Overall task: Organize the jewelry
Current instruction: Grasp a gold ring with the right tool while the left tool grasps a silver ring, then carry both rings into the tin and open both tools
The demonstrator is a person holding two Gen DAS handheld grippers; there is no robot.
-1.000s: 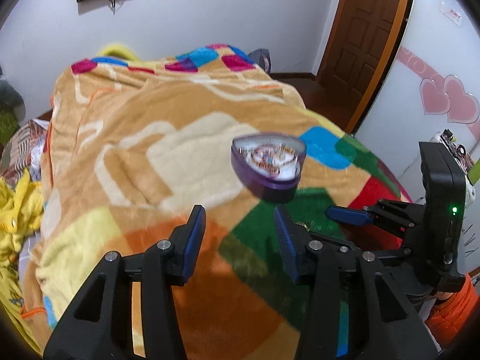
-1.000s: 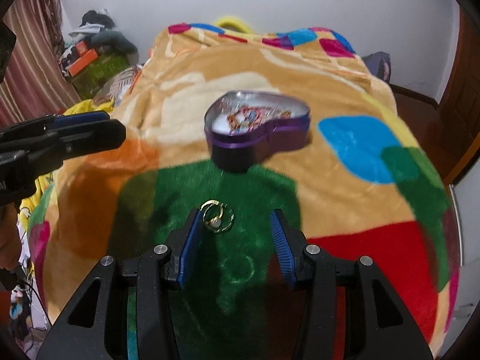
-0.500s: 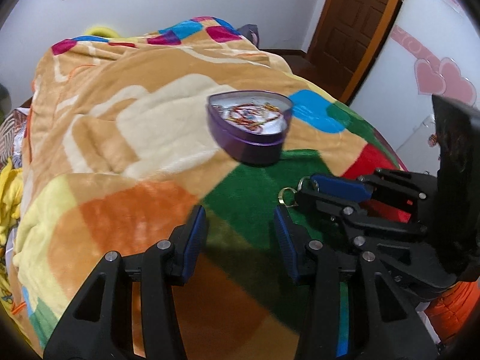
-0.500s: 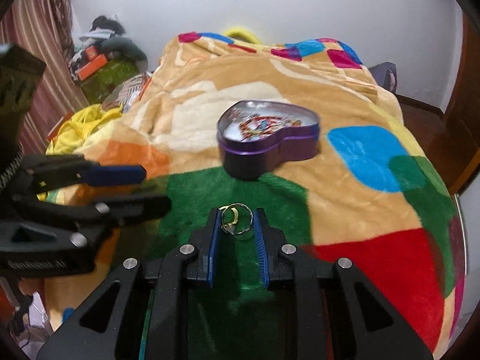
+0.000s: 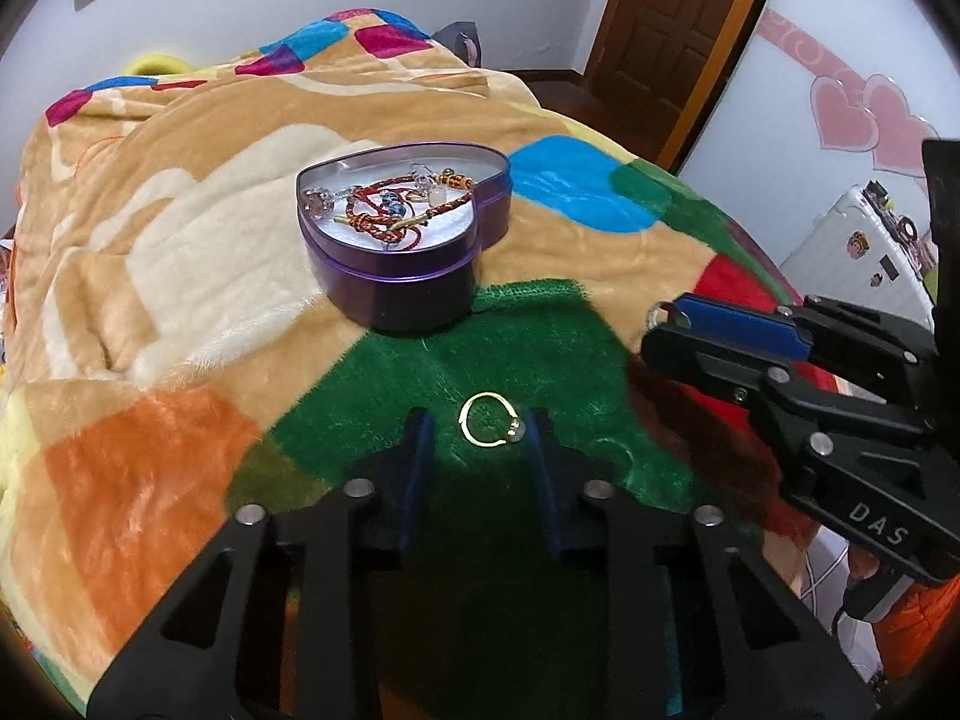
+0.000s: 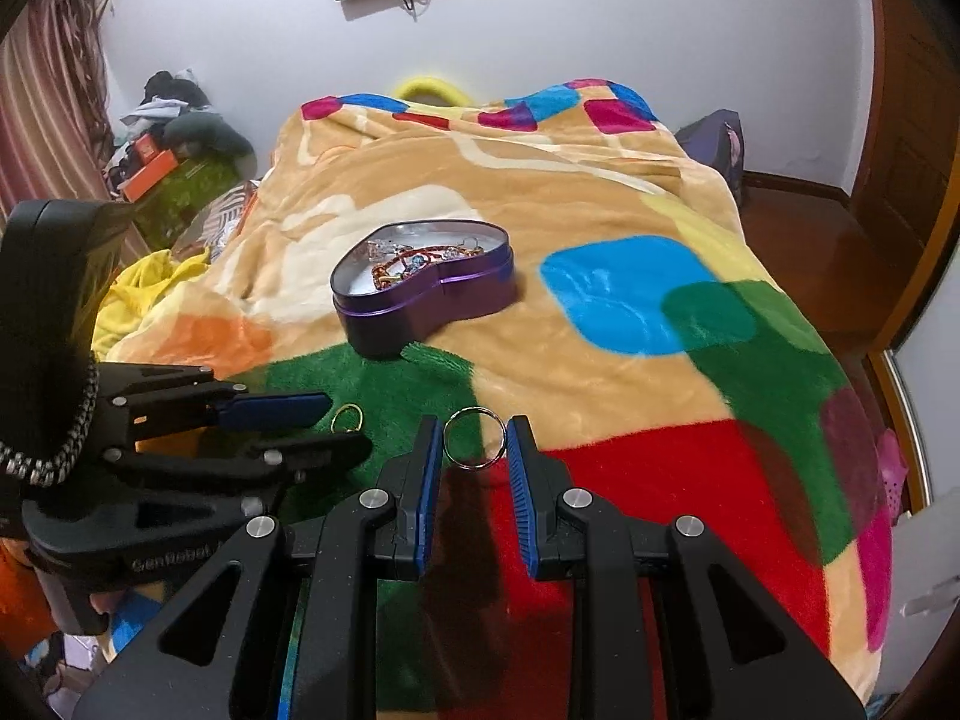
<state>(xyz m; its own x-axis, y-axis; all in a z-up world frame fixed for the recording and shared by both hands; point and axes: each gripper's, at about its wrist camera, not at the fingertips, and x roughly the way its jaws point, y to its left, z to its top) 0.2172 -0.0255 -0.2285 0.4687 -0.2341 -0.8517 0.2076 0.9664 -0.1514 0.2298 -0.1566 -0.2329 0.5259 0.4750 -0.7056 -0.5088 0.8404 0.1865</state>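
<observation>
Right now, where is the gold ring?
The gold ring lies on the green patch of the blanket, between the open left tongs, nearer than the purple heart tin. The right-wrist view shows it beside those tongs.

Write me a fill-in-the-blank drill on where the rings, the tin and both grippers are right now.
The right gripper is shut on a ____ ring.
The gold ring lies on the ____ patch of the blanket, between the open fingers of the left gripper.
The purple tin is shaped like a ____ and has no lid on.

Missing words: silver; green; heart
</observation>
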